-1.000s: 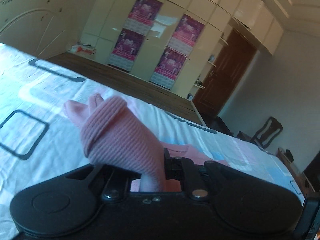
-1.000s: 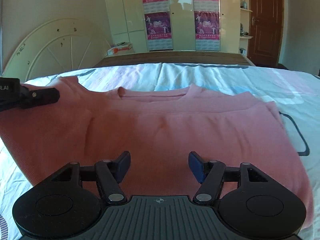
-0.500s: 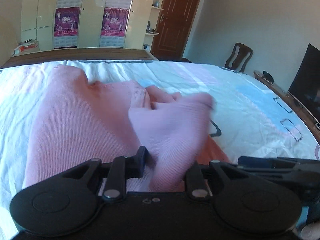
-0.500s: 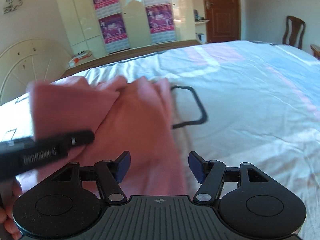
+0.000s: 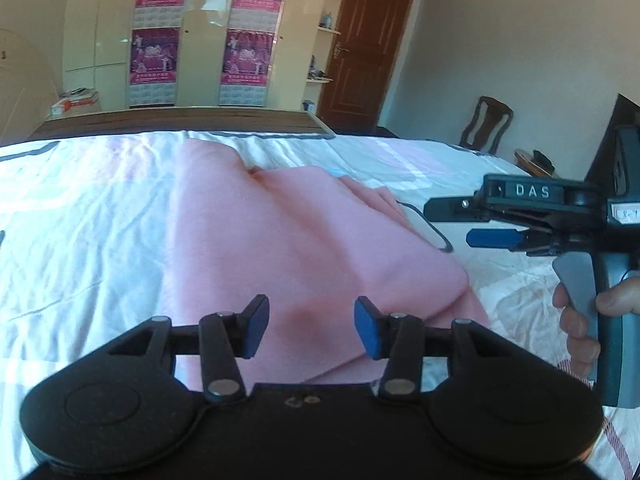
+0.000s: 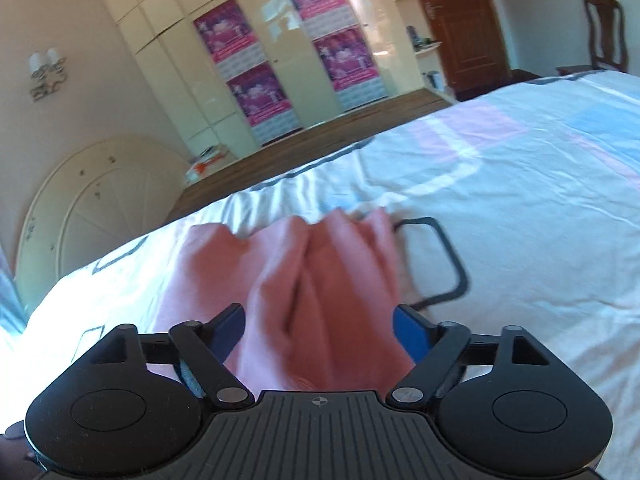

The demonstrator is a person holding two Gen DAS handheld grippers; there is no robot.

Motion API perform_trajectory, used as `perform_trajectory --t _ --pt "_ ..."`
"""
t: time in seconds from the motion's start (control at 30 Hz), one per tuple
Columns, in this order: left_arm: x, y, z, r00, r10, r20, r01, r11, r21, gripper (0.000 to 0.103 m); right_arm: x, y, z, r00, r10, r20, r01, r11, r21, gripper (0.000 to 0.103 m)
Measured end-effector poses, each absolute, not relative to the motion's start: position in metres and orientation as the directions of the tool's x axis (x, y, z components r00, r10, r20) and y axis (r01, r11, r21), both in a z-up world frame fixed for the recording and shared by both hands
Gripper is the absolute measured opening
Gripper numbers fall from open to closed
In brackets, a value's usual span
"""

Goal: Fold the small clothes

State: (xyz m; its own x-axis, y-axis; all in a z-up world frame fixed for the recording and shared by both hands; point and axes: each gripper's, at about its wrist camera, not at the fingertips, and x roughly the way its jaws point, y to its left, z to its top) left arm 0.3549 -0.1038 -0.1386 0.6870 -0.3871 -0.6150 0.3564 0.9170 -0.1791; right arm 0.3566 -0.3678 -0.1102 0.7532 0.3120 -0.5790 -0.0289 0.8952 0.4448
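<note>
Pink knit cloth, a small top (image 5: 288,240), lies folded over on the bed sheet (image 5: 80,232), its layers stacked into a lengthwise band that runs away from the left wrist camera toward the wooden footboard (image 5: 180,122). On the left side of that view the sheet is bare and creased. The left gripper (image 5: 308,328) hovers just above the near end of the top with its blue-padded fingers spread wide and nothing between them. To the right, a dark printed loop on the sheet (image 5: 436,236) peeks out beside the top's folded edge. Further right, the right gripper (image 5: 480,224) is seen side-on, pointing inward near that edge, with the person's right hand (image 5: 580,320) wrapped round its handle.

In the right wrist view, the pale curved headboard (image 6: 92,216) stands at far left. The top (image 6: 320,280) sits in the middle, motion-blurred, bunched in soft ridges. The right gripper (image 6: 320,336) has its fingers wide apart on either side of the cloth; whether the pads touch it is hard to say through the blur, but they are not clamped on it. Right of the top lies the same dark loop (image 6: 448,272), then open sheet (image 6: 540,200).
</note>
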Motion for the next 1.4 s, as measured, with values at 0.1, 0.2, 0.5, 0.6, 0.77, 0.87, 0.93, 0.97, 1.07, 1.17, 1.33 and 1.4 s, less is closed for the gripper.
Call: perform_trajectory --t 0.1,0.2,0.5,0.6,0.77,0.87,0.93,0.97,1.07,1.17,1.33,1.4 --pt "0.371 -0.087 -0.137 0.716 -0.322 -0.619 0.282 0.945 -0.165 0.047 0.374 -0.349 -0.119 0.713 0.35 -0.607 -0.065 0.896 0.44 0.081" --pt "0.39 -0.075 -0.14 0.724 -0.283 -0.629 0.206 0.959 -0.194 0.047 0.39 -0.339 -0.134 0.689 0.346 -0.637 -0.047 0.898 0.436 0.081" --pt "0.436 -0.055 -0.159 0.681 -0.299 -0.669 0.099 0.942 -0.32 0.049 0.42 -0.338 -0.162 0.597 0.425 -0.681 -0.025 0.858 0.513 0.022" --pt "0.437 -0.055 -0.165 0.679 -0.299 -0.671 0.101 0.943 -0.318 0.051 0.42 -0.334 -0.159 0.587 0.425 -0.689 -0.055 0.87 0.49 0.019" --pt "0.437 -0.057 -0.163 0.684 -0.299 -0.666 0.105 0.943 -0.315 0.05 0.419 -0.333 -0.152 0.604 0.422 -0.677 -0.078 0.876 0.476 0.01" --pt "0.435 -0.062 -0.157 0.691 -0.308 -0.654 0.124 0.942 -0.313 0.05 0.412 -0.34 -0.133 0.641 0.412 -0.648 -0.102 0.882 0.46 0.01" --pt "0.434 -0.067 -0.153 0.693 -0.321 -0.645 0.139 0.938 -0.318 0.05 0.406 -0.347 -0.122 0.653 0.4 -0.643 -0.113 0.891 0.44 0.01" --pt "0.433 -0.07 -0.151 0.691 -0.334 -0.641 0.149 0.934 -0.326 0.05 0.403 -0.351 -0.118 0.657 0.389 -0.646 -0.113 0.898 0.426 0.01" --pt "0.43 -0.081 -0.151 0.68 -0.363 -0.636 0.176 0.924 -0.34 0.052 0.393 -0.364 -0.112 0.664 0.351 -0.66 -0.094 0.915 0.391 0.01" --pt "0.429 -0.097 -0.163 0.646 -0.369 -0.668 0.2 0.927 -0.318 0.058 0.384 -0.374 -0.122 0.663 0.276 -0.696 -0.065 0.947 0.314 0.01" --pt "0.43 -0.097 -0.17 0.628 -0.365 -0.687 0.175 0.927 -0.332 0.061 0.383 -0.385 -0.147 0.618 0.289 -0.732 -0.005 0.932 0.364 0.015" --pt "0.432 -0.094 -0.167 0.622 -0.371 -0.689 0.173 0.924 -0.34 0.061 0.384 -0.387 -0.141 0.631 0.294 -0.718 0.001 0.925 0.379 0.024"
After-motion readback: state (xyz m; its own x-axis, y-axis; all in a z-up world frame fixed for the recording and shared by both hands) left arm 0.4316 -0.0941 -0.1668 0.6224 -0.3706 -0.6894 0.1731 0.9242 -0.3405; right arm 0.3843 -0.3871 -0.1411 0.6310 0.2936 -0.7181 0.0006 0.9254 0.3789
